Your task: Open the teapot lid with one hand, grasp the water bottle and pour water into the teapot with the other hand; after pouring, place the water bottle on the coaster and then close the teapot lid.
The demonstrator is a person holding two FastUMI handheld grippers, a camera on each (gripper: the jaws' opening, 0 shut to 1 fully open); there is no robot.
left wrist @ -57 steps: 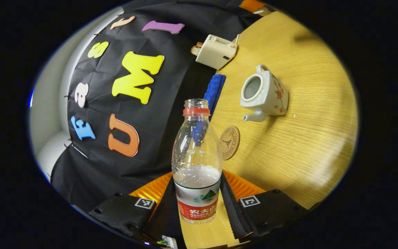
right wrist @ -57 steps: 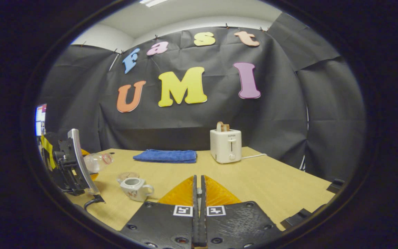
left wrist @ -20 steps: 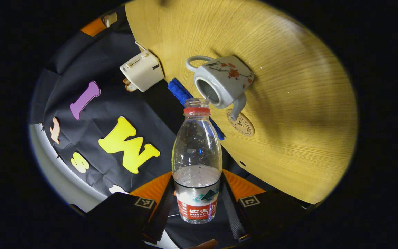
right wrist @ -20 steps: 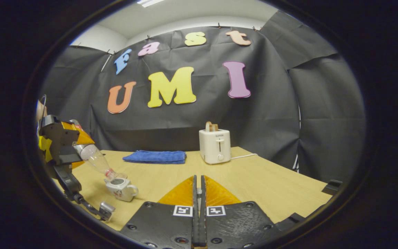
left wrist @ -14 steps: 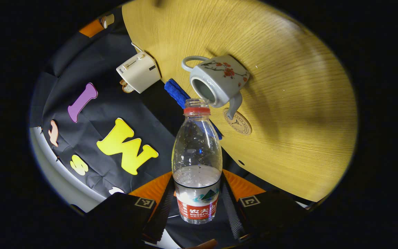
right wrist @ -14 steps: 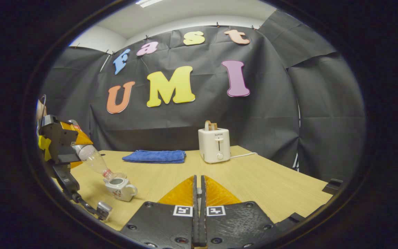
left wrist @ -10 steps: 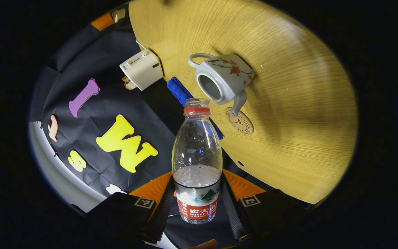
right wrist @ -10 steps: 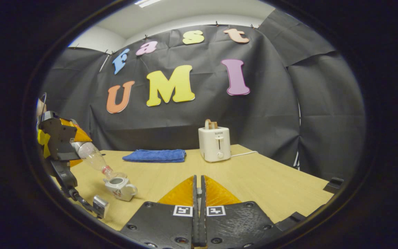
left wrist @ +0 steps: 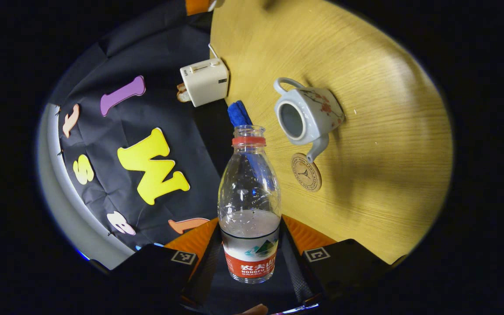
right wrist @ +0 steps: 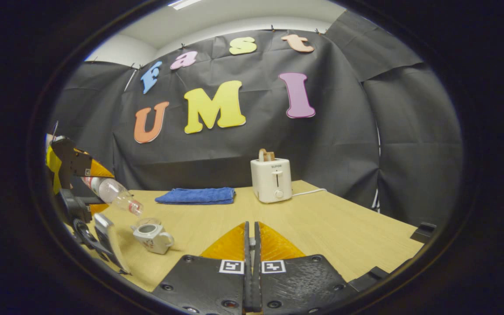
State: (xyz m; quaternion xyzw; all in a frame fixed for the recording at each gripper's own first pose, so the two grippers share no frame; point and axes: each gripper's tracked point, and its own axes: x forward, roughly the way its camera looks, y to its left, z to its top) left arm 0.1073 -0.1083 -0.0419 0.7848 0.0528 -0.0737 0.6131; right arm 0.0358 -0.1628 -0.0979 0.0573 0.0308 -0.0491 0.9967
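My left gripper (left wrist: 250,249) is shut on a clear water bottle (left wrist: 250,192) with a red neck ring, no cap and a little water in it. In the right gripper view the bottle (right wrist: 113,192) hangs tilted, mouth down, above and left of the white flowered teapot (right wrist: 151,236). The teapot (left wrist: 305,116) stands open on the wooden table (left wrist: 379,144), its spout toward a round brown coaster (left wrist: 306,172). My right gripper (right wrist: 250,229) is held low over the table, fingers nearly together on a small pale piece that looks like the teapot lid's knob.
A white toaster (right wrist: 271,180) with bread in it and a folded blue cloth (right wrist: 196,195) lie at the back of the table by the wall. The toaster's cord (right wrist: 311,192) runs off to the right.
The bottle's mouth was right over the teapot's opening. It has now pulled up and back from the teapot and is tilted less steeply. The right gripper has stayed in place.
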